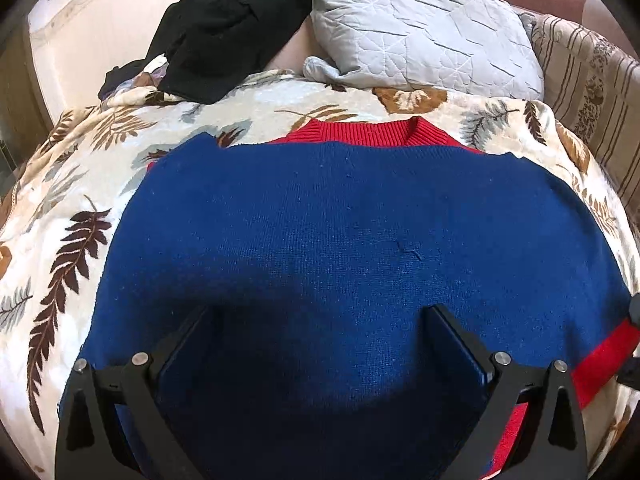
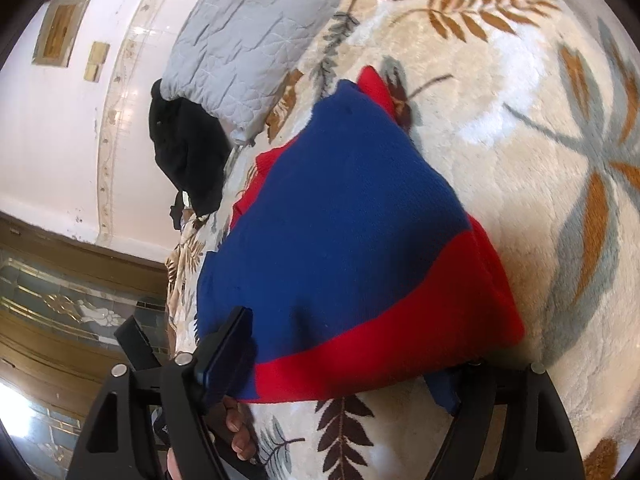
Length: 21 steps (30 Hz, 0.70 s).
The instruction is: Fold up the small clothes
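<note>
A small blue knit sweater [image 1: 340, 232] with red collar and red hem lies folded on a leaf-patterned blanket [image 1: 60, 208]. My left gripper [image 1: 320, 344] is open, its two fingers spread wide just above the blue fabric. In the right wrist view the sweater [image 2: 340, 208] shows with its red hem band nearest me. My right gripper [image 2: 344, 364] is open, its jaws straddling the red hem edge; the right finger is partly hidden under the fabric.
A grey quilted pillow [image 1: 420, 28] and a pile of black clothes [image 1: 228, 28] lie at the far end of the bed. A striped sofa arm [image 1: 592, 92] is at the right. The bed edge and tiled floor [image 2: 60, 312] show left in the right wrist view.
</note>
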Tool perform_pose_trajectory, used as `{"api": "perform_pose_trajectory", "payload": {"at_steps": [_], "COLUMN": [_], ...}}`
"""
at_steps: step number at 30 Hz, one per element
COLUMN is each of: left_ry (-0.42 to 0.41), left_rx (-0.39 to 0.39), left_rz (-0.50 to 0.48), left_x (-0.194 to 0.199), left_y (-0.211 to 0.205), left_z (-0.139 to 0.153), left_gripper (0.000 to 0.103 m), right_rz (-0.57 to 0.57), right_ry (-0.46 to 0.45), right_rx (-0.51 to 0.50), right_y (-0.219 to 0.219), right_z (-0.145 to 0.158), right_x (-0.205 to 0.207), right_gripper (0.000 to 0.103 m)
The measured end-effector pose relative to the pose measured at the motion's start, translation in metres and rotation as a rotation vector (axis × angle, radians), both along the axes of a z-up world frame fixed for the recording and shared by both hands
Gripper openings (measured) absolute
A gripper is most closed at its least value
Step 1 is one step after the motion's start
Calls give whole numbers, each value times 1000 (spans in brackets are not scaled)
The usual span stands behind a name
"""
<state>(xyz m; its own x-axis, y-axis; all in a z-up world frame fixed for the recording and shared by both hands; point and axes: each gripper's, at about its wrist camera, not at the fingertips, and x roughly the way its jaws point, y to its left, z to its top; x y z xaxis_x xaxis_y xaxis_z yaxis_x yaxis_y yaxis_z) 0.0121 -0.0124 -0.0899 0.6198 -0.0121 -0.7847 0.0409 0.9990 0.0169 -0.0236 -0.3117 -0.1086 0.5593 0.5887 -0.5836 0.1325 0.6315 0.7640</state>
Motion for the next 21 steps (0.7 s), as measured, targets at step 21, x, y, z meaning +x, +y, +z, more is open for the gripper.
{"api": "perform_pose_trajectory", "payload": {"at_steps": [21], "left_ry": [-12], "left_rx": [-8], "left_rz": [5], "left_x": [-5], "left_y": [1], "left_z": [7], "left_gripper": [103], "right_rz": [17], "right_ry": [-2], "right_rx": [-20], "right_y": [1], "right_z": [-6], "right_x": [-1], "right_gripper": [81]}}
